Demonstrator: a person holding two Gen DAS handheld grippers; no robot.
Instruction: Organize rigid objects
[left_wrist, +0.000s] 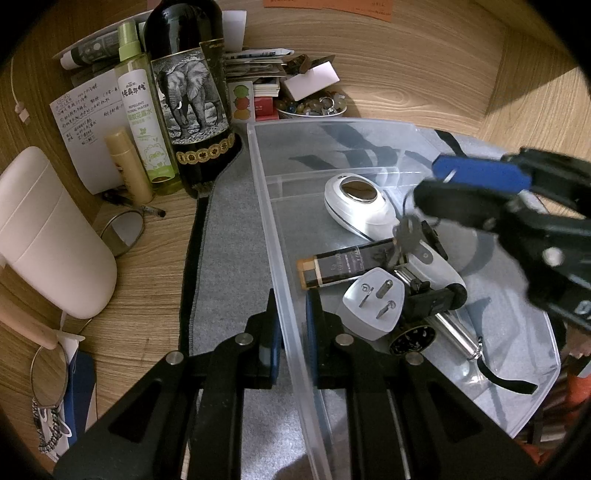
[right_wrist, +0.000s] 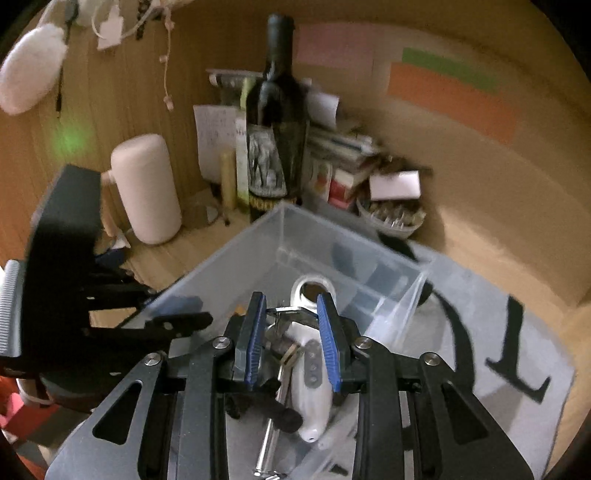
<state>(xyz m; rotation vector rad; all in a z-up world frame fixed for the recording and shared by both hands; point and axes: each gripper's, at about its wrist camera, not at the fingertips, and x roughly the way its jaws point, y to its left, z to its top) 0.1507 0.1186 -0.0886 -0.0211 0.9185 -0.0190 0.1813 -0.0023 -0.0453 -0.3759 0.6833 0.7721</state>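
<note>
A clear plastic bin (left_wrist: 266, 206) stands on a grey mat. In it lie a white oval device (left_wrist: 356, 205), a black and gold tube (left_wrist: 347, 267), a white plug adapter (left_wrist: 373, 302), a white handheld device (left_wrist: 434, 266) and a metal rod (left_wrist: 458, 334). My left gripper (left_wrist: 291, 325) is shut on the bin's near wall, one finger on each side. My right gripper (right_wrist: 291, 325) is open above the bin; a bunch of keys (right_wrist: 282, 341) hangs or lies between its fingers, over the white handheld device (right_wrist: 314, 384). The right gripper also shows in the left wrist view (left_wrist: 436, 182).
A dark wine bottle (left_wrist: 192, 110), a green spray bottle (left_wrist: 144, 110), a beige tube (left_wrist: 127, 166), a white cylinder (left_wrist: 48, 236), a handwritten note (left_wrist: 85, 122), a bowl of small items (left_wrist: 314, 109) and stacked papers crowd the wooden desk corner behind the bin.
</note>
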